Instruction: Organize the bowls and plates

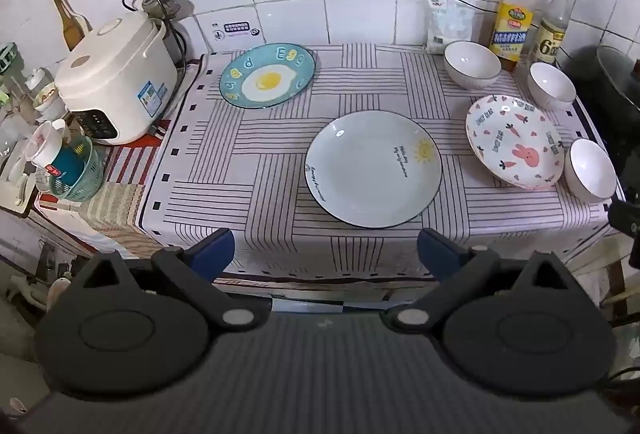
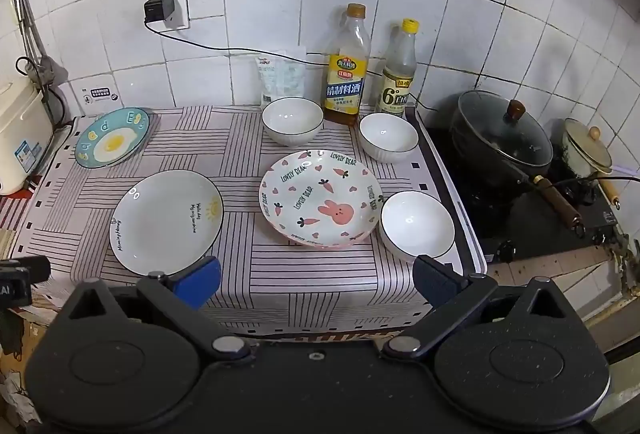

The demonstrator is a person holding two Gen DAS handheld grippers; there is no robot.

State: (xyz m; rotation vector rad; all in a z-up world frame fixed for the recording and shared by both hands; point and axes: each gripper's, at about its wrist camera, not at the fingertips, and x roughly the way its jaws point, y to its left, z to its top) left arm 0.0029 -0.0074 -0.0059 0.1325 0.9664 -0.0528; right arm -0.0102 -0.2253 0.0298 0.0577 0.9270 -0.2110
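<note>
Three plates lie apart on the striped cloth [image 1: 240, 162]: a blue egg plate [image 1: 267, 75] [image 2: 112, 143] at the back left, a pale sun plate [image 1: 373, 173] [image 2: 166, 221] in the middle, and a pink rabbit plate [image 1: 515, 140] [image 2: 320, 199] to the right. Three white bowls stand around the rabbit plate: one behind it [image 1: 472, 64] [image 2: 292, 120], one at the back right [image 1: 551, 85] [image 2: 388, 137], one at the front right [image 1: 590, 169] [image 2: 417, 225]. My left gripper [image 1: 326, 254] hovers open before the sun plate. My right gripper [image 2: 317, 280] is open near the cloth's front edge, holding nothing.
A rice cooker [image 1: 116, 78] and a green basket [image 1: 78, 174] crowd the left side. Two bottles [image 2: 347, 64] and a bag [image 2: 282, 78] stand against the tiled wall. On the right, a lidded black wok [image 2: 502, 138] and a small pot [image 2: 586, 150] sit on the stove.
</note>
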